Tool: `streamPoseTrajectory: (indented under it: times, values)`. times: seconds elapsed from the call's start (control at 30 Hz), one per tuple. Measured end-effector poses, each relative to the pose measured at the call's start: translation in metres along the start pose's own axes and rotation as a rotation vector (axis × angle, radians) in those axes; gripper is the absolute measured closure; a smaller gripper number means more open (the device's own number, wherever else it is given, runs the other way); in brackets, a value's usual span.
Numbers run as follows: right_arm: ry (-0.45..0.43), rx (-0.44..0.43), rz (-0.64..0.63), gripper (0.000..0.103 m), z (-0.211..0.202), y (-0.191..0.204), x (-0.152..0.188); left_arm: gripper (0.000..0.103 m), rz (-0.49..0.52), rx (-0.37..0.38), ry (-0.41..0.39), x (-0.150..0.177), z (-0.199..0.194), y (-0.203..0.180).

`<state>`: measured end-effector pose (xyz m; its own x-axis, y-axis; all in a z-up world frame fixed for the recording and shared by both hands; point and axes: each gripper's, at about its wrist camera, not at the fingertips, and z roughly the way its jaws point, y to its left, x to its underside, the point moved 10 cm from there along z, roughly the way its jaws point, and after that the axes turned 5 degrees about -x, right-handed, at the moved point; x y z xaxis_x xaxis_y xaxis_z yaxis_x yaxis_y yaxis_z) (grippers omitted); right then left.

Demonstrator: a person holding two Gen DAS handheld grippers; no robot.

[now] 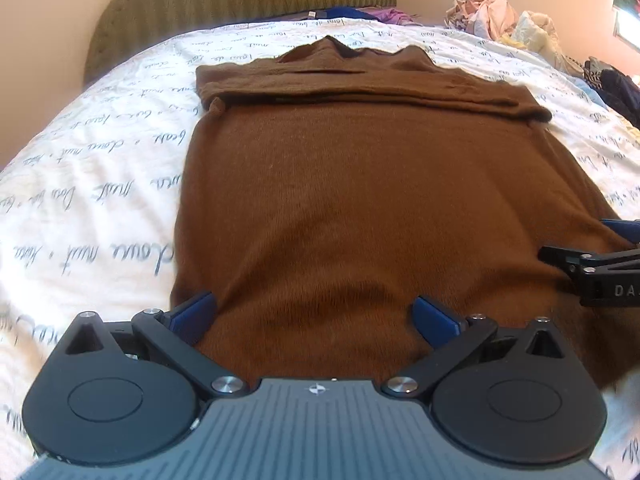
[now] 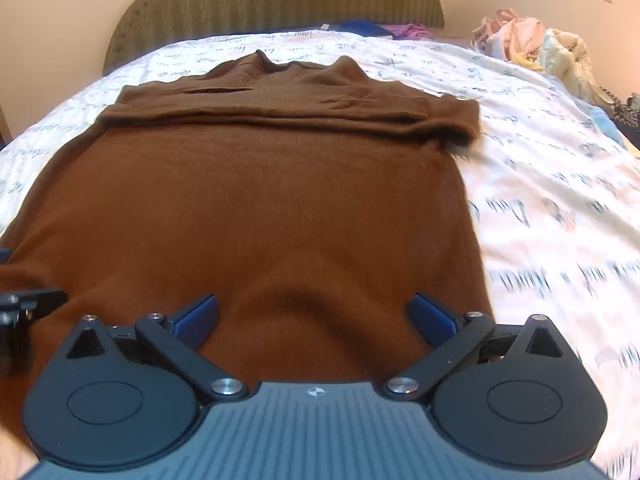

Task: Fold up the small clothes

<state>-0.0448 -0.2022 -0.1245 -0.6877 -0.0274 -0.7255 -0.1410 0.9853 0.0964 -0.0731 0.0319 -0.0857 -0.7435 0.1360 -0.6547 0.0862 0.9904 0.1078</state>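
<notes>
Left gripper fingers spread wide over the brown sweater hem, flat on the bed; bite both layers near the corner. Sheet script is unreadable; the other gripper shows "DA".

Right gripper fingers equally wide at the hem; lift evenly together.

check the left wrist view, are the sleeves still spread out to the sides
No, both sleeves are folded across the chest of the brown sweater, forming a band just below the collar.
</notes>
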Motion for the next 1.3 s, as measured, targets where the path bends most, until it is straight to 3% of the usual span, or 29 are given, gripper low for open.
streamPoseTrajectory:
  times: [0.13,0.23,0.3,0.37,0.43,0.57,0.73,0.8,0.87,1.0,1.2,1.3]
  values:
    - [0.020,-0.004,-0.014,0.000,-0.018,0.004,0.014,0.000,-0.004,-0.005,0.010,0.014,-0.018,0.001]
    - [-0.009,-0.004,0.020,0.000,-0.033,0.004,0.009,0.000,-0.107,0.022,-0.012,0.012,-0.036,0.001]
    - [-0.029,-0.057,0.060,0.000,-0.036,0.011,0.006,0.000,-0.137,0.067,-0.020,0.011,-0.039,-0.009]
    - [-0.011,-0.076,0.033,0.000,-0.036,0.024,0.013,0.000,-0.092,0.055,0.005,0.019,-0.032,-0.019]
    - [-0.001,-0.026,-0.075,0.000,-0.035,0.033,0.027,0.000,0.012,0.005,-0.037,0.028,-0.030,-0.026]
    - [-0.011,-0.080,-0.034,0.000,-0.050,0.019,0.045,0.000,-0.006,-0.008,-0.045,0.033,-0.036,-0.016]
    - [-0.032,-0.101,0.012,0.000,-0.068,0.013,0.039,0.000,-0.032,-0.024,-0.003,0.042,-0.044,-0.011]
    - [0.029,-0.105,-0.048,0.000,-0.055,0.011,0.056,0.000,-0.022,-0.025,-0.007,0.051,-0.049,-0.009]
    - [-0.006,-0.127,-0.117,0.000,-0.065,0.012,0.061,0.000,-0.021,-0.039,0.012,0.054,-0.054,-0.005]
    - [-0.029,-0.204,-0.062,0.000,-0.086,-0.004,0.059,0.000,-0.227,0.015,0.054,0.057,-0.067,0.026]
    - [-0.051,-0.217,-0.014,0.000,-0.093,-0.041,0.054,0.000,-0.681,0.284,0.113,0.046,-0.053,0.078]
    - [-0.042,-0.275,0.082,0.000,-0.089,-0.058,0.045,0.000,-0.780,0.373,0.146,0.036,-0.039,0.088]
